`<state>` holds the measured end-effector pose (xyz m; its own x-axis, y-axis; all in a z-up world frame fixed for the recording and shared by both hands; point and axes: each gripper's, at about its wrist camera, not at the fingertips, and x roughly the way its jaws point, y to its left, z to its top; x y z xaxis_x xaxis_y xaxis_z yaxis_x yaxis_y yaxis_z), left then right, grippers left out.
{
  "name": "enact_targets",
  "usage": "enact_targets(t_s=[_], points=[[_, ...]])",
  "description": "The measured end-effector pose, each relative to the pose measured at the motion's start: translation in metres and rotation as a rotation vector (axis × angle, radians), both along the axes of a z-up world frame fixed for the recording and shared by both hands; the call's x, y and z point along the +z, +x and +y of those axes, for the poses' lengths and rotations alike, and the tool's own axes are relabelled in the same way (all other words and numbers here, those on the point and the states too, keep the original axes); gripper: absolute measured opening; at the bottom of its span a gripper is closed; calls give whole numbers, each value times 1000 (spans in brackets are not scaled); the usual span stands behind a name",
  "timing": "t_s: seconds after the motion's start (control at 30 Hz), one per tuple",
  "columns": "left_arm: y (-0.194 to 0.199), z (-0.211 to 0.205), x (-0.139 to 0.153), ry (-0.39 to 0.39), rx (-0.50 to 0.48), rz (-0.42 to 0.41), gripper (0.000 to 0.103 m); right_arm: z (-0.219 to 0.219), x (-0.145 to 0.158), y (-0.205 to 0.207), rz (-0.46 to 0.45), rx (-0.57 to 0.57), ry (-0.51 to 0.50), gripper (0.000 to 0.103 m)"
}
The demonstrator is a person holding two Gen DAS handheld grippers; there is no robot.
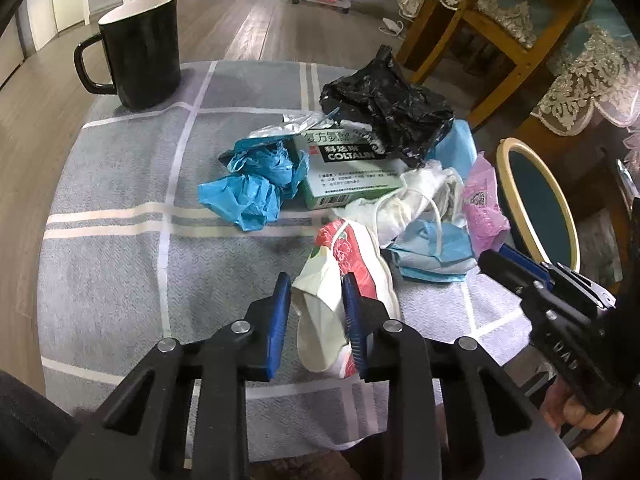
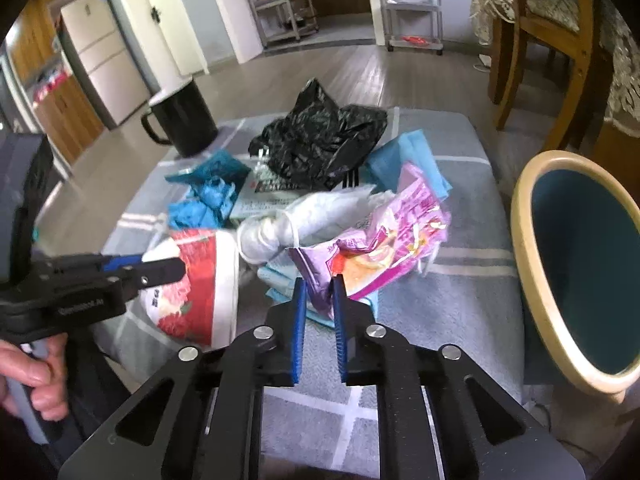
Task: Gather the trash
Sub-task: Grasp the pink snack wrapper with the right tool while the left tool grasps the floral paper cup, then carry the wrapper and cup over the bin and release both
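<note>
My left gripper [image 1: 317, 280] is shut on a flattened red-and-white wrapper [image 1: 344, 256] at the near end of the trash pile, with both blue pads against it. In the right wrist view the left gripper [image 2: 176, 268] comes in from the left with that wrapper [image 2: 200, 280] hanging from its tips. My right gripper [image 2: 319, 282] is shut on the near corner of a crinkled pink snack wrapper [image 2: 400, 240]. A teal bin with a beige rim [image 2: 520, 240] stands just off the table's right edge.
On the grey checked tablecloth [image 1: 120, 240] lie a black plastic bag [image 1: 392, 108], crumpled blue paper [image 1: 252, 188], a green medicine box [image 1: 348, 168], a white glove [image 1: 416, 192] and a blue face mask [image 1: 432, 252]. A black mug [image 1: 140, 52] stands far left. Wooden chairs [image 1: 480, 20] stand behind.
</note>
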<state>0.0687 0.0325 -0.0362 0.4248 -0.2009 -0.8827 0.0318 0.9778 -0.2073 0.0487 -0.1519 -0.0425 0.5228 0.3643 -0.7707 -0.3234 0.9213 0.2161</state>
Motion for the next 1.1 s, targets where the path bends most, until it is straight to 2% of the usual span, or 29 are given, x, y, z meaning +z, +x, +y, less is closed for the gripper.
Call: enact_targets(t_s=[0.37,0.53,0.77,1.1], points=[[-2,5,27,-12,19,-108,22,-48,35,-10,-61,-75,216,10],[-3,8,45,-32,43,-163,22,-69,45,-14,-80,-106,277,10],[5,-6,66,-42,6,-217,22,-91,52,-19,-112,-174,242,10],[20,-52,80,-60,-86,-257,22,-110,52,-24,-148,-296,129,10]])
